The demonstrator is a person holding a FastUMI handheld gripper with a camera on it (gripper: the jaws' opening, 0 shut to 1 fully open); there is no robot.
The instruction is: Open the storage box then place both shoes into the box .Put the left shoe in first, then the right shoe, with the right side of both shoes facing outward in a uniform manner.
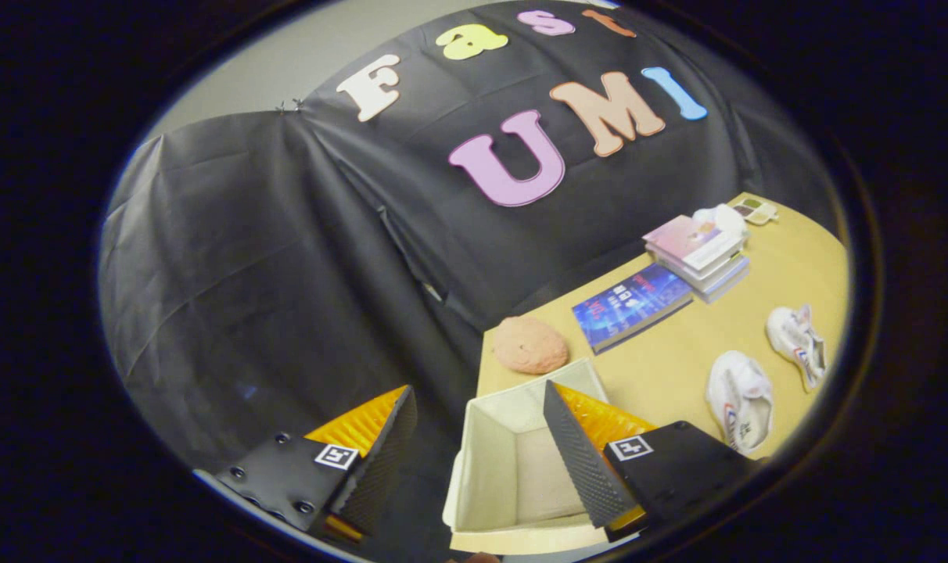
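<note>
Gripper view looks down over the storage box, a pale fabric bin sitting at the near left corner of the surface, already open at the top with nothing inside it. It looks soft-walled and light, likely to slide or buckle if knocked, so it should be left alone. The two white shoes lie to its right, well apart from it: the nearer shoe close by, the farther shoe beyond it; which one is the left I cannot tell. Both look light, padded and pliable; I judge the firm heel collar or the opening's rim the best hold, since the toe would squash. The claw is spread wide and empty, one finger over the box. Just past the box rests a pinkish rounded lump, then a blue book and a stack of books farther off.
</note>
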